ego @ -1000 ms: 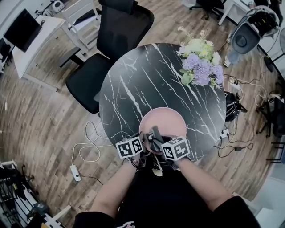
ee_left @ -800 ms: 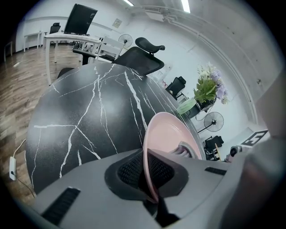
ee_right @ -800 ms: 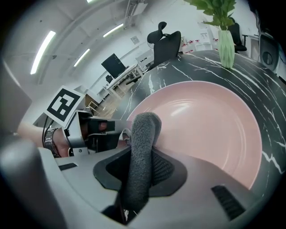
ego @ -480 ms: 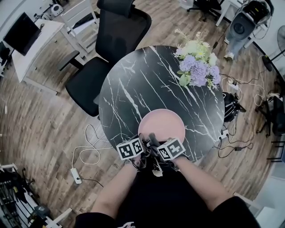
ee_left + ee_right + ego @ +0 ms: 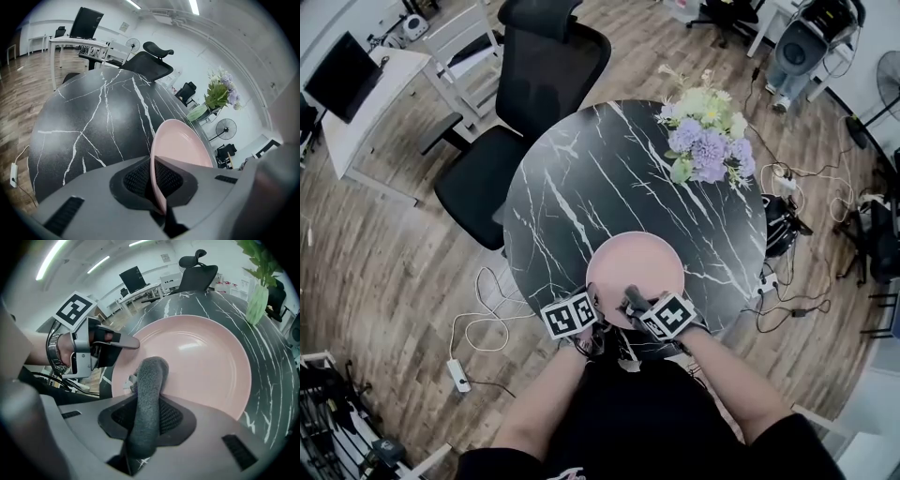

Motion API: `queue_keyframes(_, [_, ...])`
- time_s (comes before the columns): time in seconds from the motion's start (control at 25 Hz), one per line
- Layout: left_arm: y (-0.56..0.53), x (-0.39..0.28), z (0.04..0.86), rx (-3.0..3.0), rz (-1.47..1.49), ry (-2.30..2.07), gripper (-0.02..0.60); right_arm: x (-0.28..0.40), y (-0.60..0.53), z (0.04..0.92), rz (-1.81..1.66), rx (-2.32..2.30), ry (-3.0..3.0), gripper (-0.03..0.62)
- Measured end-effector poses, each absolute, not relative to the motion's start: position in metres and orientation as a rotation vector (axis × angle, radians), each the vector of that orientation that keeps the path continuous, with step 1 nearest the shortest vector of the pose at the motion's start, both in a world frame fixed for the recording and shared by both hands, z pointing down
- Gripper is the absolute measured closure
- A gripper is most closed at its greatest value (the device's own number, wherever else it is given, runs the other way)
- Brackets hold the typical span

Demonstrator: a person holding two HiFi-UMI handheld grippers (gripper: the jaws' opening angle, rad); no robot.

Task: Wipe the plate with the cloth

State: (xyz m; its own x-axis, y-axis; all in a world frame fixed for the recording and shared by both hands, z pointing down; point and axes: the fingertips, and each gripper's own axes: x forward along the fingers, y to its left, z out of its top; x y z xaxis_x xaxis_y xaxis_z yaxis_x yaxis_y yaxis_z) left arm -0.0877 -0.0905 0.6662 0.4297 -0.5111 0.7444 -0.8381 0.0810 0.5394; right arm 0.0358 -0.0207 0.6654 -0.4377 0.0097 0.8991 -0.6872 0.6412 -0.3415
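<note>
A pink plate (image 5: 635, 267) lies on the black marble table (image 5: 581, 187) near its front edge. My left gripper (image 5: 598, 306) is shut on the plate's near left rim; in the left gripper view the rim (image 5: 157, 180) is pinched between the pads. My right gripper (image 5: 635, 304) is shut on a dark grey cloth (image 5: 147, 390), a rolled strip that sticks out past the jaws. The cloth's tip rests on the plate (image 5: 201, 357) by its near rim. The left gripper (image 5: 117, 341) shows in the right gripper view, clamped on the rim.
A vase of purple and white flowers (image 5: 703, 136) stands at the table's far right. A black office chair (image 5: 539, 75) is behind the table. Cables and a power strip (image 5: 459, 366) lie on the wooden floor to the left. The table's edge runs just under both grippers.
My right gripper has shifted a little to the right along the plate's near rim and rolled, taking the cloth with it. The left gripper has kept its hold on the rim.
</note>
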Motion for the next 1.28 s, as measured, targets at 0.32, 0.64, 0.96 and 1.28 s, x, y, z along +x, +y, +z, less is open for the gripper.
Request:
queue_keyframes(0.32, [-0.090,-0.087,0.666,1.589,0.379,-1.198,0.552,0.079,-0.038,0.666,0.802,0.596,-1.780,0.485])
queue_keyframes(0.64, [-0.091,-0.085,0.666,1.615,0.400,-1.140,0.552,0.113,-0.074,0.664,0.747,0.704,-1.716,0.484])
queue_keyframes(0.96, [-0.093,-0.085,0.666,1.639,0.420,-1.084,0.552,0.115,-0.113,0.657,0.594,0.765,-1.704,0.485])
queue_keyframes(1.28, [-0.093,-0.083,0.666,1.653,0.442,-1.064,0.552,0.107,-0.141,0.659,0.450,0.776,-1.664,0.485])
